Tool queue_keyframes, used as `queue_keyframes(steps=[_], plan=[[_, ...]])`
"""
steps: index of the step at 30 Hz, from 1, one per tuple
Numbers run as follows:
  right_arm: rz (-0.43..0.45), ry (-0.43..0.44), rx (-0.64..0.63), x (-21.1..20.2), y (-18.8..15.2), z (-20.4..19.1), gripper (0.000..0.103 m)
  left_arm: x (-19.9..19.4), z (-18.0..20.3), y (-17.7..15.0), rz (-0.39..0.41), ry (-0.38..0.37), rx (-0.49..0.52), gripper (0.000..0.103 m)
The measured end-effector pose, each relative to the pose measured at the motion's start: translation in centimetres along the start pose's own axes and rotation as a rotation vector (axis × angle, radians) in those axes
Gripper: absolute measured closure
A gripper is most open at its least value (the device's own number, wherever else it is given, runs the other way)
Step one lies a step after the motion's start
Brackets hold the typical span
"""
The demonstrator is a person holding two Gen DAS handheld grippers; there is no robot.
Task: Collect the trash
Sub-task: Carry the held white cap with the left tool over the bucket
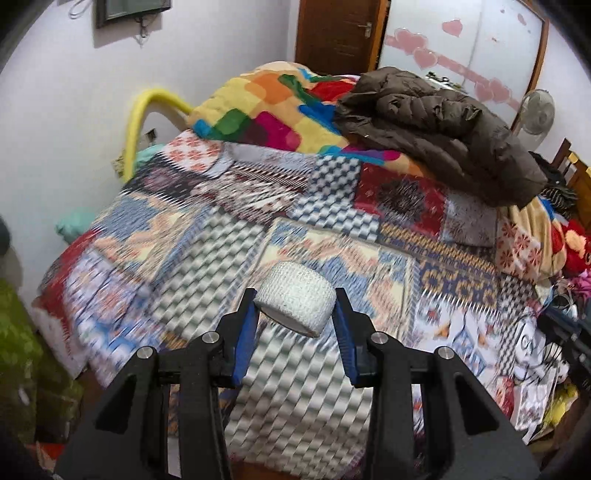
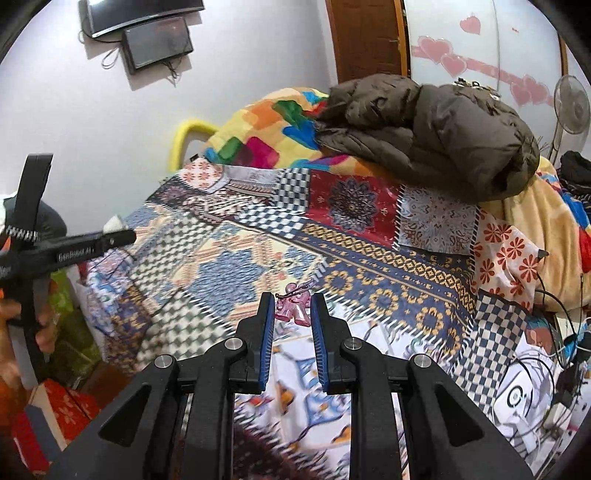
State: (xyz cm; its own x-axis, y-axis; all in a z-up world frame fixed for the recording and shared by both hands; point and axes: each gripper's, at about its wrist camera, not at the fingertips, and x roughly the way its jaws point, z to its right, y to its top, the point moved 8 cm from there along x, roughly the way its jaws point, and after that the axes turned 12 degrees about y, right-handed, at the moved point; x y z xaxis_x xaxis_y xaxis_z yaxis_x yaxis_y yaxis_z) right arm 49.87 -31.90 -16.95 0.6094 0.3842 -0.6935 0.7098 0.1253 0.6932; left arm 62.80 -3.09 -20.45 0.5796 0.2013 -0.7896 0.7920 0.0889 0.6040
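White crepe, soft and springy: that is the bandage roll clamped between the jaws of the left gripper, pads pressing on its 2 curved sides while it hangs above the bed. It looks very light and will squash rather than slip, so a gentle squeeze across the width, as now, should be enough; a harder pinch would only flatten it.

The right gripper has its jaws drawn close on a small pink translucent figure with a thin dark hook or wire at its top. I judge it stiff, smooth plastic, light but slippery, and caught only at the very tips, so it could twist or drop; a hold lower on its body would be safer.

Both pieces of trash are off the bedspread, a busy patchwork print that could easily hide small scraps. Farther back lie a bright multicoloured blanket and a brown padded jacket. Beyond them are pale walls, a wooden door, a wardrobe panel with pink hearts, a standing fan and a dark screen on the wall. Cables trail at the right edge of the bed. I see no bin in either view.
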Motion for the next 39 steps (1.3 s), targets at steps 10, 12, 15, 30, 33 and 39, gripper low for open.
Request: queue_keyframes(steps=[10,12,15,30,33,39], plan=[[0.001,0.025,-0.129,-3.3,-2.3,-9.5,0.085,-6.8,-8.7,-7.9,-0.019,0.078,-0.070,0.064],[0.004,0.043,-0.148,-3.7,-2.7,-11.5,0.085,-7.8,-10.6,-9.3,-0.023,0.088,-0.091,0.064],[0.001,0.071,-0.179,-3.9,-3.6,-14.7,0.085,-9.7,-13.4,-11.5,-0.023,0.093,-0.128,0.064],[-0.085,0.232,-0.351,-0.8,-10.8,-29.8,0.085,-17.2,-26.4,-21.6,0.010,0.191,-0.229,0.064],[-0.112,0.250,-0.371,0.1,-12.1,-31.8,0.085,-18.1,-28.4,-23.2,0.014,0.218,-0.220,0.064],[-0.176,0.280,-0.417,2.3,-15.1,-35.5,0.085,-18.9,-31.4,-26.5,0.005,0.235,-0.207,0.064]])
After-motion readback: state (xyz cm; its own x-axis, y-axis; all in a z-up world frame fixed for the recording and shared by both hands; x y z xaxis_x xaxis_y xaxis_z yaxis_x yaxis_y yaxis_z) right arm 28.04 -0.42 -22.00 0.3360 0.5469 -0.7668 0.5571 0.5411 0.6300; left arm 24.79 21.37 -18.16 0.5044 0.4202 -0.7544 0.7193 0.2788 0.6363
